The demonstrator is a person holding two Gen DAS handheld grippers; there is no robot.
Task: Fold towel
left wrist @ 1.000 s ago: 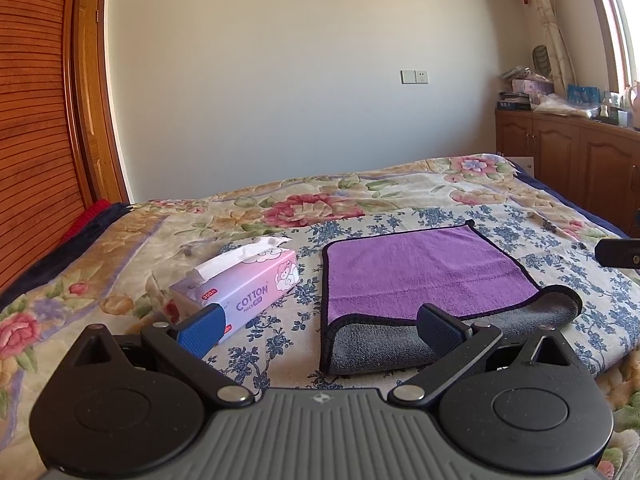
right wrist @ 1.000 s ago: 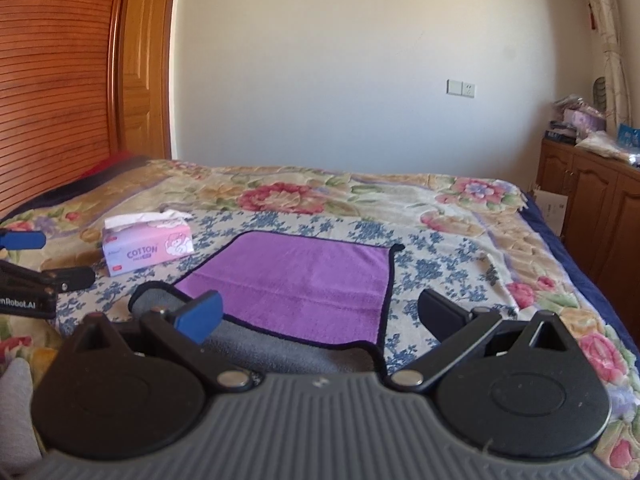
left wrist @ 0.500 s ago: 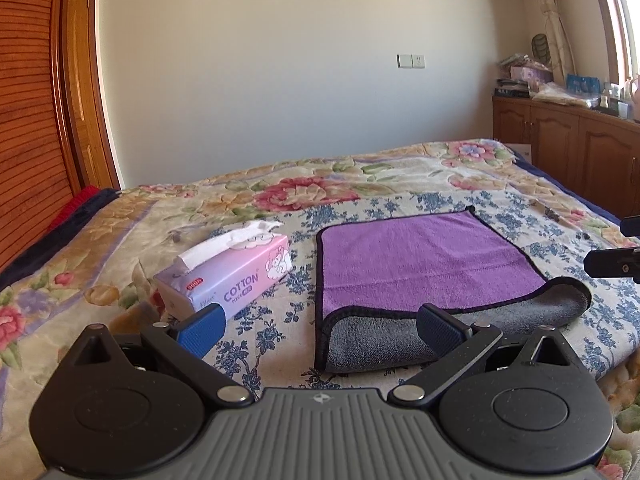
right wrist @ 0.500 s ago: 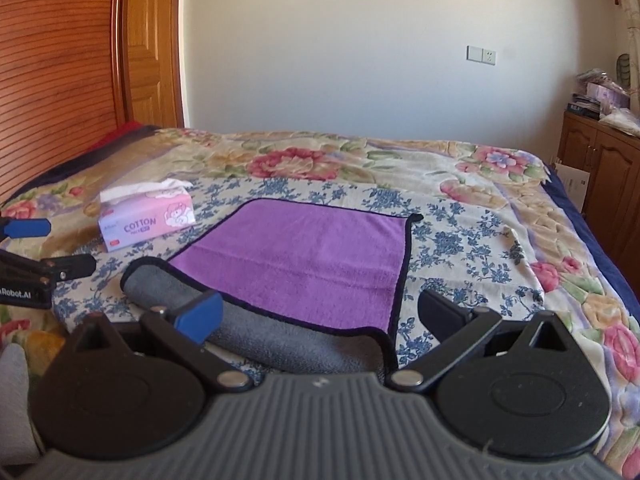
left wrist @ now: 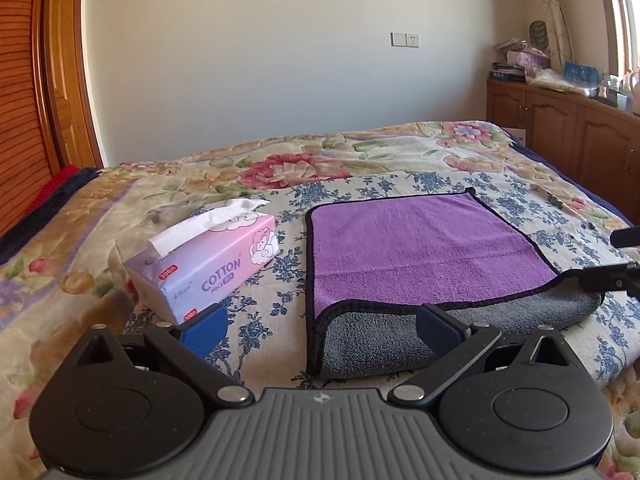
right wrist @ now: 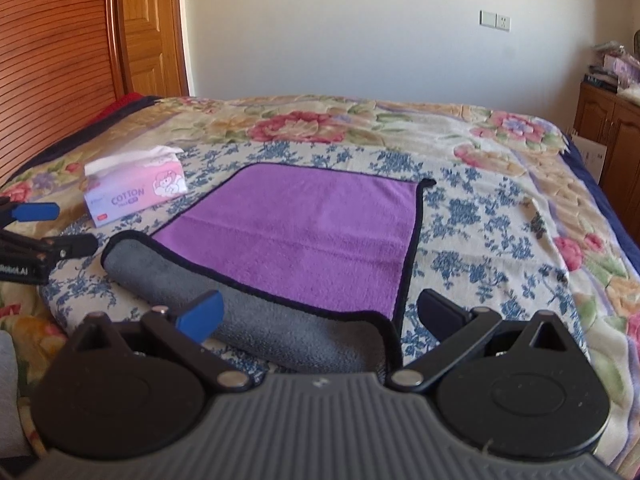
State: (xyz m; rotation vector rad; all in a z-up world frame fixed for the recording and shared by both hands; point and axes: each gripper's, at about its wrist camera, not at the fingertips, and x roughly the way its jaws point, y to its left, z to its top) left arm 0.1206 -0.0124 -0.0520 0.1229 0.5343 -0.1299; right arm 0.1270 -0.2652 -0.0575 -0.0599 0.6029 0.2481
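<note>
A purple towel (left wrist: pixel 424 248) with black edging lies flat on the flower-patterned bed (left wrist: pixel 280 168), its near edge turned over to show the grey underside. The left hand-held gripper (left wrist: pixel 320 326) hovers just near of the towel's near left corner, jaws spread wide and holding nothing. The right hand-held gripper (right wrist: pixel 320 312) hangs over the near right corner, likewise wide open and empty. A pink tissue box (left wrist: pixel 208 264) marked COTTON sits left of the towel, close by but apart.
</note>
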